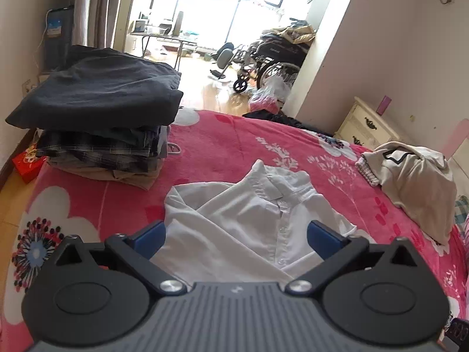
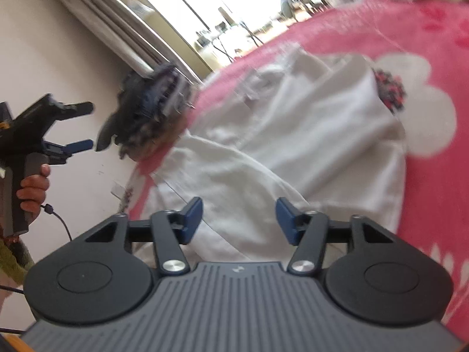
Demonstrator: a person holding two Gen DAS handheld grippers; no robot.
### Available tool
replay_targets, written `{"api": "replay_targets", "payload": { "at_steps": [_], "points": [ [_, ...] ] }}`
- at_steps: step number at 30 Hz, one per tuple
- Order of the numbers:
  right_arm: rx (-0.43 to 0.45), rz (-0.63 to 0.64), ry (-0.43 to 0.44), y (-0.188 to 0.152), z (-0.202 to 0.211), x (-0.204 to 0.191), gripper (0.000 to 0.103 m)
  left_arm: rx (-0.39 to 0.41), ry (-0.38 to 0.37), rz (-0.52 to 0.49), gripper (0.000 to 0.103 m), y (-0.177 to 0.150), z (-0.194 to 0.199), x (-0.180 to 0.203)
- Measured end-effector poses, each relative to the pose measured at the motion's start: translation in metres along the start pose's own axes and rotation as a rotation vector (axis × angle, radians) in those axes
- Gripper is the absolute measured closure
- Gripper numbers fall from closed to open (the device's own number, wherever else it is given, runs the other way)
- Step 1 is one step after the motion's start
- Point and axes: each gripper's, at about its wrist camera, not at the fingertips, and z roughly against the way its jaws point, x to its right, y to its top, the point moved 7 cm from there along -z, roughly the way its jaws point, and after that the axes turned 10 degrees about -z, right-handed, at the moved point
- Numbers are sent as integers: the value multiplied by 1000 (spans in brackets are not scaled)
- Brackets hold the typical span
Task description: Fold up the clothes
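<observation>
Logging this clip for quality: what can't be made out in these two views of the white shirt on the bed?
- White button-up shirt: its hem, left wrist view, hidden behind the open left tongs.
- Stack of folded dark clothes: right wrist view, motion-blurred; separate garments unreadable.
- Right tongs: open above the shirt; contact with the cloth unclear.
- Room beyond the bed: left wrist view, washed out by window glare.
</observation>
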Motion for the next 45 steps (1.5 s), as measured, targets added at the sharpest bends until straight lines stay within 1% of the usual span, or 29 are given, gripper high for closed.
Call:
{"api": "replay_targets", "payload": {
  "at_steps": [1, 2, 3, 4, 6, 12, 15, 18, 22, 25, 28, 31, 34, 36, 39, 40, 43, 45],
  "points": [
    [11, 15, 11, 2, 2, -4, 27, 2, 3, -4, 0, 1, 2, 3],
    [24, 33, 17, 3, 4, -8, 21, 4, 6, -9, 0, 2, 4, 5],
    [37, 51, 23, 5, 6, -12, 11, 5, 9, -13, 0, 3, 5, 8],
    [50, 69, 29, 6, 8, -16, 7, 7, 12, -17, 0, 4, 7, 11],
    [72, 102, 33, 8, 12, -23, 1, 11, 18, -26, 0, 6, 11, 16],
    [117, 128, 27, 15, 22, -30, 1, 22, 37, -52, 0, 13, 21, 32],
    [151, 114, 51, 20, 29, -33, 1, 35, 41, -61, 0, 15, 28, 37],
    [206, 76, 93, 26, 40, -32, 1, 40, 34, -58, 0, 17, 32, 42],
    [276, 26, 122, 33, 52, -27, 1, 51, 29, -59, 0, 20, 25, 51],
    [293, 6, 101, 37, 56, -22, 1, 54, 31, -49, 0, 23, 9, 57],
    [282, -16, 95, 38, 57, -16, 1, 44, 28, -51, 0, 23, -20, 56],
    [244, -40, 96, 45, 49, -9, 1, 44, 57, -99, 0, 23, -57, 53],
    [232, -20, 80, 68, 36, -6, 1, 35, 64, -145, 0, 28, -103, 47],
    [238, -13, 83, 92, 26, 0, 1, 26, 45, -147, 0, 35, -136, 43],
    [209, 15, 63, 140, -8, 10, 1, 11, 11, -141, 0, 46, -185, 36],
    [185, 18, 48, 158, -26, 13, 1, 1, -3, -134, 2, 50, -202, 34],
    [86, 13, 39, 208, -89, 21, 2, -32, -31, -119, 6, 61, -252, 29],
    [13, -16, 36, 234, -135, 32, 3, -57, -35, -101, 12, 66, -280, 25]
  ]
}}
